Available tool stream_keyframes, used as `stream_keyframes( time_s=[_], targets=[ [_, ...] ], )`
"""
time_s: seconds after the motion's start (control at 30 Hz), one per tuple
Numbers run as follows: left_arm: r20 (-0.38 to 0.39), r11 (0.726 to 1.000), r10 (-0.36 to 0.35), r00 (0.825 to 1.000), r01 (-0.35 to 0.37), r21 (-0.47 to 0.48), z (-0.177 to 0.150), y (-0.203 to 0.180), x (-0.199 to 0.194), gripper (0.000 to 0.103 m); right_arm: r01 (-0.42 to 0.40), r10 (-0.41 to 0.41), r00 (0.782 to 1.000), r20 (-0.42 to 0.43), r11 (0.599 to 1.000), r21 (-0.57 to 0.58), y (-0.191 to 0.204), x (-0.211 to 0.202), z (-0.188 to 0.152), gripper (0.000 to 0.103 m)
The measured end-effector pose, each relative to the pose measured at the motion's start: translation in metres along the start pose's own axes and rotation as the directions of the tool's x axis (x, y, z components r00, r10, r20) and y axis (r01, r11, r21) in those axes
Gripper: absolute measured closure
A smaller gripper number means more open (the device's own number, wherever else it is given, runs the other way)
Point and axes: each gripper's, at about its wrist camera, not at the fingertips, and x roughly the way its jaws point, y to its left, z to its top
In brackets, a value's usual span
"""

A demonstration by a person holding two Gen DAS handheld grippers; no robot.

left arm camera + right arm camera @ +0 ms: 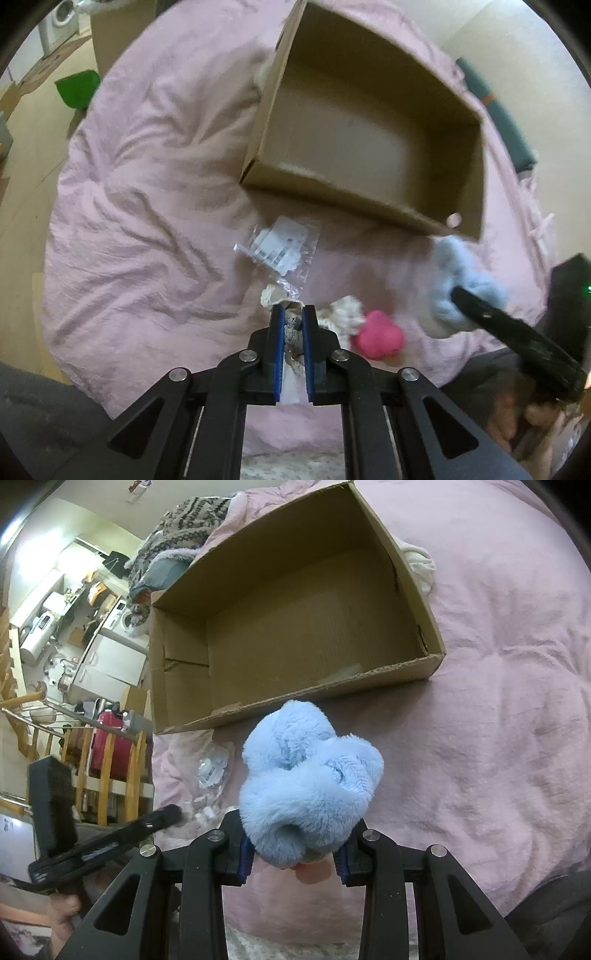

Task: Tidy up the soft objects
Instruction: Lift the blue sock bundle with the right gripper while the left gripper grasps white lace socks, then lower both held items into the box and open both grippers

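An empty cardboard box (280, 92) lies on a pink bedspread (147, 184); the right wrist view shows it too (177, 657). My left gripper (293, 314) is shut on a grey and cream knitted soft toy (292, 328). A pink soft object (378, 334) and a cream fluffy piece (345, 312) lie just right of it. My right gripper (293, 843) is shut on a fluffy light-blue plush (310, 782) and holds it near the box's front wall. The plush and right gripper also show in the left wrist view (454, 280), low right.
A clear plastic bag with labels (280, 247) lies on the bedspread before the box, also in the right wrist view (210, 775). A white fabric item (419, 563) lies behind the box. A patterned blanket (184, 520) sits at the bed's far end. Room furniture lies beyond the bed edge.
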Motion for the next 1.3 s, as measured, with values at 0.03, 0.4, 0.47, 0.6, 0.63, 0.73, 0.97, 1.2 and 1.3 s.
stream_keyframes(
  time_s=[0.03,0.4,0.47,0.6,0.63,0.73,0.97,1.2,1.3],
  targets=[
    [0.011,1.000,-0.007,1.000,0.007,0.002,-0.002,-0.001,-0.005,0.094,-0.004,0.004,1.000,0.004,1.000,-0.002,0.000,-0.002,-0.001,0.067],
    [0.201,0.999,0.052,0.978,-0.052,-0.003,0.002,0.002,-0.065,0.095,-0.062,0.070,0.992,0.104,0.995,-0.084,0.015,-0.032,-0.002,0.067],
    [0.226,0.998,0.067,0.972,-0.067,-0.010,0.004,0.001,-0.072,0.095,-0.059,0.072,0.989,0.126,0.993,-0.104,0.020,-0.039,-0.003,0.067],
    [0.273,0.994,0.101,0.957,-0.106,0.004,0.014,-0.005,-0.083,0.095,-0.038,0.063,0.982,0.177,0.989,-0.141,0.025,-0.054,-0.003,0.067],
    [0.285,0.993,0.106,0.953,-0.113,0.011,0.016,-0.007,-0.086,0.095,-0.035,0.063,0.981,0.186,0.988,-0.148,0.027,-0.057,-0.002,0.067],
    [0.317,0.992,0.109,0.942,-0.124,0.026,0.027,-0.015,-0.092,0.095,-0.027,0.063,0.975,0.213,0.985,-0.168,0.033,-0.065,0.004,0.067],
    [0.345,0.990,0.093,0.934,-0.122,0.064,0.061,-0.030,-0.089,0.095,-0.006,0.054,0.969,0.240,0.981,-0.195,0.044,-0.071,0.030,0.067],
    [0.408,0.975,0.121,0.905,-0.185,0.121,0.092,-0.051,-0.075,0.095,0.051,0.008,0.963,0.269,0.976,-0.212,0.046,-0.062,0.062,0.067],
    [0.446,0.971,0.134,0.885,-0.207,0.119,0.099,-0.057,-0.066,0.095,0.070,-0.013,0.962,0.274,0.978,-0.197,0.039,-0.053,0.070,0.067]
  ],
)
